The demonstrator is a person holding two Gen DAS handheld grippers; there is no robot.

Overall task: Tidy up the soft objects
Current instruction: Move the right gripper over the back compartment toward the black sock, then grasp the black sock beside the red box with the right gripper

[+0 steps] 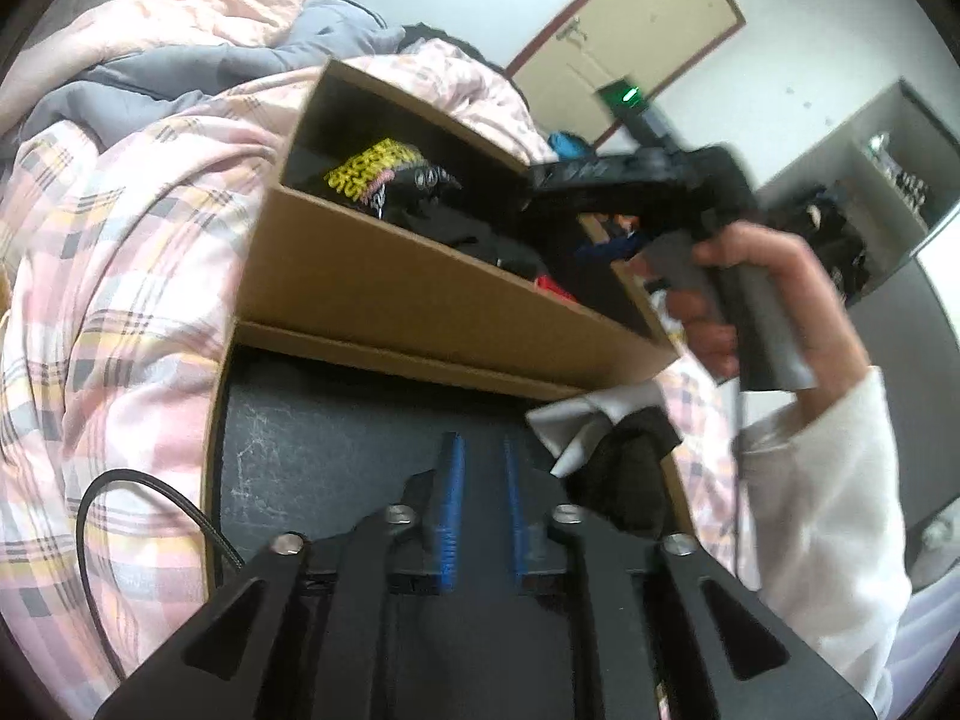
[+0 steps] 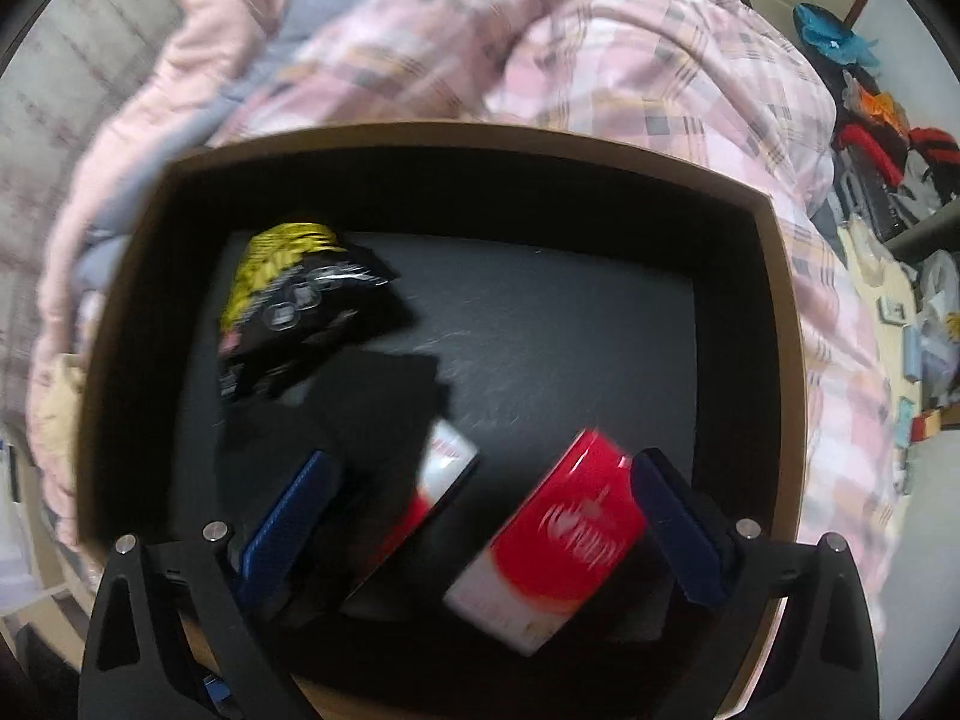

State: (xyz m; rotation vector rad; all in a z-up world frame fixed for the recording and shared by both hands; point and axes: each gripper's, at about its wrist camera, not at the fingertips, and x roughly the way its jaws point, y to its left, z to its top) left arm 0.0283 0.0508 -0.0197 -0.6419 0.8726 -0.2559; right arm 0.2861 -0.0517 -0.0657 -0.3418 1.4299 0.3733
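Blue pads of your left gripper (image 1: 480, 510) sit closest, partly open with nothing between them, hovering over the dark inside of the box lid (image 1: 336, 456) that lies flat on the bed. Just beside them, at the lid's right edge, lie a black sock (image 1: 624, 480) and a white cloth (image 1: 576, 420), both not yet put away.

Your right gripper (image 2: 480, 516) points down into the box (image 2: 774, 312) with its jaws wide. A red and white packet (image 2: 558, 546) lies between the pads, but blur hides whether they press on it, so I cannot tell if you hold it. A second red packet (image 2: 444, 480) and a black folded piece (image 2: 384, 390) lie toward the near wall, and a yellow and black packet (image 2: 294, 294) sits in the far left corner.

By my reading you are partway: several soft things are in, at least two remain on the lid. The right half of the box floor is bare, so there is room. Mind the cardboard rim when you lift out, and the rumpled pink quilt (image 1: 120, 276) crowding the box on its far and left sides.
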